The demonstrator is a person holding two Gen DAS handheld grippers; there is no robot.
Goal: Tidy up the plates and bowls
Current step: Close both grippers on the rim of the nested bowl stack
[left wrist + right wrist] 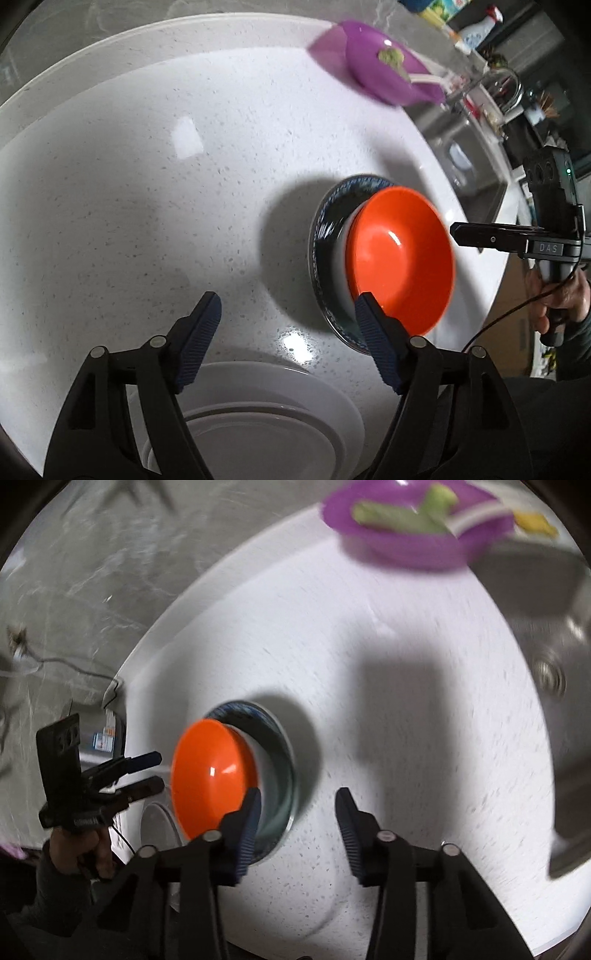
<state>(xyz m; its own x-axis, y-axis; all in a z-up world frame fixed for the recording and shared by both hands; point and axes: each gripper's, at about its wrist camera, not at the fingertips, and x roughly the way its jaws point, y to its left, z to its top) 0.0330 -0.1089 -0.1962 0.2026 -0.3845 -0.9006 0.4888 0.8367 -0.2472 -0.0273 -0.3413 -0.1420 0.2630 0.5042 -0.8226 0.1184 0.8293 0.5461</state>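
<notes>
Between grasps: stack half built, both jaws spread and holding nothing

The speckled white worktop (147,184) carries everything; nearest the left gripper (286,317) lies a white plate (258,417), directly under its spread jaws; further off a dark patterned plate (325,236) bears the orange bowl (400,262), seemingly nested in a white bowl; a purple bowl (384,70) with green scraps sits well apart by the sink; the right gripper (297,812) has its jaws parted too, one beside the orange bowl's rim. Judging by this, stacking is partway; the next move likely calls for gripping a plate's rim squarely, lifting level.
</notes>
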